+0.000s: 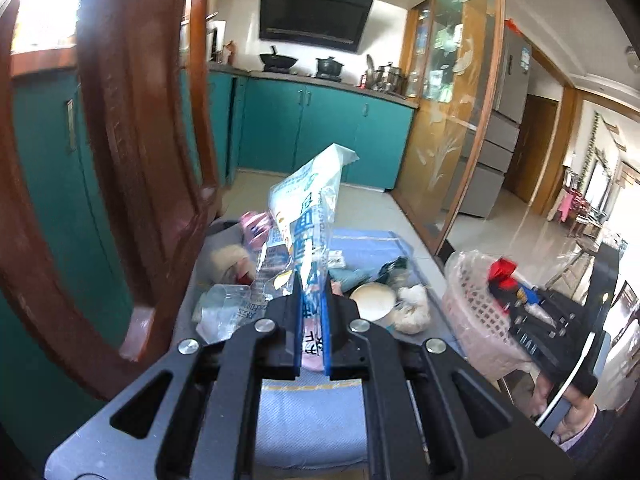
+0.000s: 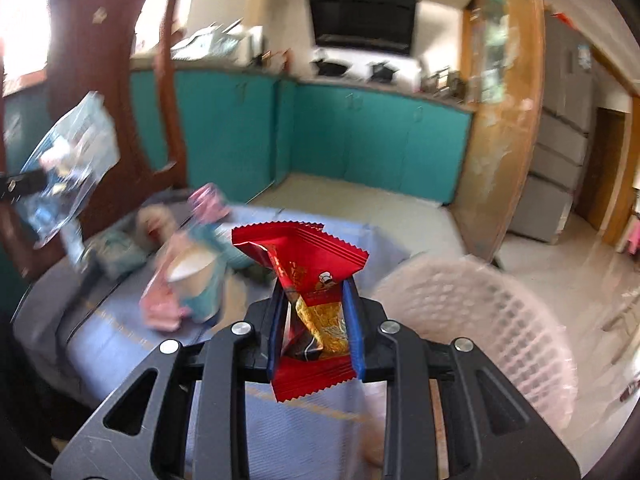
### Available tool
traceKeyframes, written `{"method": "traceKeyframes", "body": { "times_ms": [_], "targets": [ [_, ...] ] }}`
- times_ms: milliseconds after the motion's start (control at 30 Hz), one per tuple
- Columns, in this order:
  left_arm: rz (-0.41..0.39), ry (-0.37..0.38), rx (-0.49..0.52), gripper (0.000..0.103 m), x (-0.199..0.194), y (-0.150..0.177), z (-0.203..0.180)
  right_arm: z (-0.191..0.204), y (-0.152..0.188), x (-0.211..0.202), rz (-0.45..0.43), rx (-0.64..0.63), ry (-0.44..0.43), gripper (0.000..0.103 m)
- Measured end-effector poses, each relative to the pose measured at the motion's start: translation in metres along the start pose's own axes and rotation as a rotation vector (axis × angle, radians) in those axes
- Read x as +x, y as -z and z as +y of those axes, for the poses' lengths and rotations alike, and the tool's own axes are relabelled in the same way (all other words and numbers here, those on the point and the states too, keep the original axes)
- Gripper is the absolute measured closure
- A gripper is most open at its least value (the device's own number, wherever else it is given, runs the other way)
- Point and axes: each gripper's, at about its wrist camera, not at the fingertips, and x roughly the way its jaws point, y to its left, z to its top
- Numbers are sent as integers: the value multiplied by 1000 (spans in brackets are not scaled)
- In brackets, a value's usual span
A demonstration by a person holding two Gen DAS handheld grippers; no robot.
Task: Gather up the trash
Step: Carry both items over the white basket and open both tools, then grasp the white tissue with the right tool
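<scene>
Basket [image 2: 480, 320] sits just right of the right gripper [image 2: 316, 320], jaws pinching an upright red wrapper [image 2: 304, 256]; left gripper [image 1: 312, 320], farther off, clamps a clear plastic bag [image 1: 308, 208].

Home kitchen; teal cabinets [image 1: 320, 128], range hood [image 1: 316, 12], wok [image 1: 278, 60] on stove.

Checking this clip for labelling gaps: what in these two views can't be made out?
- Left wrist view: the basket interior is partly covered by the right tongs and their red wrapper; contents unreadable.
- Left wrist view: the lower end of the clear printed bag sits hidden between the left tongs.
- Right wrist view: motion blur smears the paper cup and surrounding litter; individual items can't be told apart.
- Right wrist view: the frame edge cuts off the left tongs.
</scene>
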Motion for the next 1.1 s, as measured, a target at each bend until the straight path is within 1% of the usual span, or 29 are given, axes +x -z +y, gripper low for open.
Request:
{"method": "traceKeyframes", "body": {
  "times_ms": [67, 100, 133, 167, 233, 300, 333, 367, 400, 467, 500, 567, 600, 633, 667, 700, 733, 767, 800, 833, 867, 900, 967, 1033, 1067, 1100],
  "targets": [
    [1, 42, 26, 95, 5, -10, -12, -24, -9, -11, -46, 14, 97, 75],
    [4, 69, 39, 95, 9, -16, -19, -34, -10, -14, -57, 28, 132, 75],
    [5, 108, 56, 95, 14, -22, -31, -51, -10, -18, -60, 61, 160, 75],
    [5, 139, 70, 95, 19, -27, -41, -68, -8, -21, -50, 102, 164, 75],
    [12, 218, 116, 95, 33, -37, -69, -95, 2, -20, -10, 165, 170, 75],
    [21, 290, 156, 95, 46, -44, -98, -115, 16, -14, 56, 215, 197, 75],
    [30, 351, 171, 95, 55, -49, -117, -123, 23, -8, 102, 244, 210, 75],
    [38, 397, 174, 95, 62, -52, -131, -128, 29, -4, 133, 261, 215, 75],
    [55, 468, 174, 95, 72, -56, -149, -133, 34, 0, 165, 276, 221, 75],
    [87, 571, 165, 95, 85, -58, -174, -133, 41, 1, 187, 272, 239, 75],
    [120, 650, 153, 95, 95, -60, -190, -133, 44, 1, 192, 265, 244, 75],
    [156, 726, 136, 95, 110, -60, -208, -134, 49, 3, 208, 264, 237, 75],
    [177, 748, 135, 95, 121, -59, -219, -131, 50, 6, 219, 263, 234, 75],
    [196, 758, 136, 94, 128, -57, -225, -131, 53, 9, 239, 262, 230, 75],
    [216, 761, 134, 91, 136, -55, -232, -132, 54, 13, 258, 263, 225, 75],
    [232, 759, 129, 86, 142, -52, -236, -134, 55, 14, 269, 263, 220, 75],
    [251, 762, 121, 72, 151, -49, -239, -133, 57, 16, 279, 261, 211, 75],
    [259, 764, 112, 54, 157, -47, -239, -131, 58, 16, 283, 256, 200, 72],
    [259, 755, 94, 47, 161, -45, -237, -128, 56, 18, 283, 249, 195, 65],
    [253, 743, 84, 39, 162, -44, -233, -126, 56, 18, 280, 237, 196, 60],
    [248, 733, 78, 35, 162, -44, -229, -124, 55, 17, 274, 225, 200, 52],
    [244, 723, 74, 34, 163, -45, -224, -123, 53, 16, 270, 218, 201, 47],
    [228, 678, 59, 30, 157, -42, -205, -121, 52, 14, 260, 212, 197, 42],
    [200, 594, 58, 29, 152, -39, -187, -119, 50, 12, 251, 213, 191, 41],
    [176, 524, 66, 28, 147, -37, -177, -120, 49, 10, 247, 214, 187, 41],
    [149, 440, 77, 27, 139, -34, -165, -116, 48, 10, 239, 209, 177, 41]
  ]
}}
